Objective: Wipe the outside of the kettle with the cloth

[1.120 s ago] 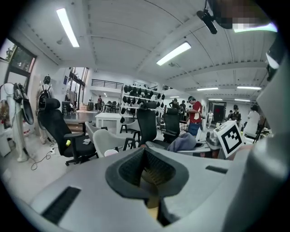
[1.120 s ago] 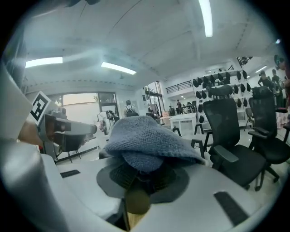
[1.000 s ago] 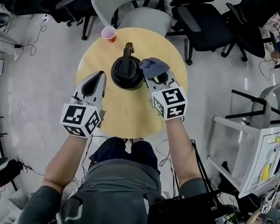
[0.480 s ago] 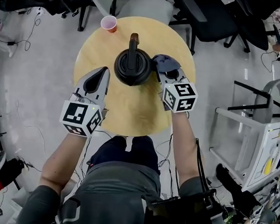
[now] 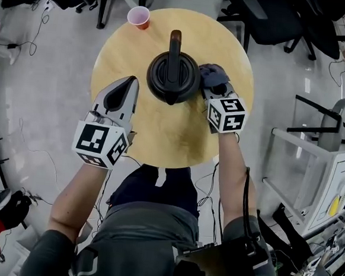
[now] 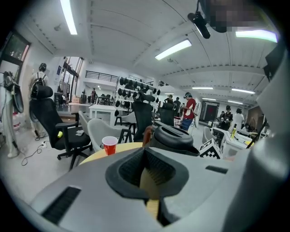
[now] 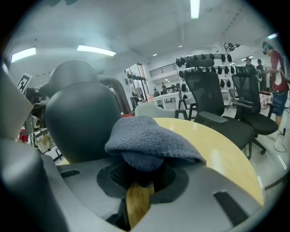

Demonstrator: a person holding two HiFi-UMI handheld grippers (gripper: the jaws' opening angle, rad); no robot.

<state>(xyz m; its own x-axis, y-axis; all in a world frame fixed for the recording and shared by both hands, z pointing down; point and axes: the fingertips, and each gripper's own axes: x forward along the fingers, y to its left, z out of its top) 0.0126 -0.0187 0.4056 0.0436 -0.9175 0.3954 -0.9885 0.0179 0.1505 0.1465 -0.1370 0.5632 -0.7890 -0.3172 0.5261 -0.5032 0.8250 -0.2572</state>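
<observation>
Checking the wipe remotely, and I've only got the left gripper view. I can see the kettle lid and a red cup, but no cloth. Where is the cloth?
Observer: The right gripper is shut on the cloth, a grey-blue one bunched over its jaws.
Operator: Which side of the kettle is it on?
Observer: The head view shows it at the right side of the kettle, close to the body. I cannot confirm actual contact.
Operator: Is my left gripper near the kettle?
Observer: The left gripper hangs over the table, left of the kettle, with bare wood between them.
</observation>
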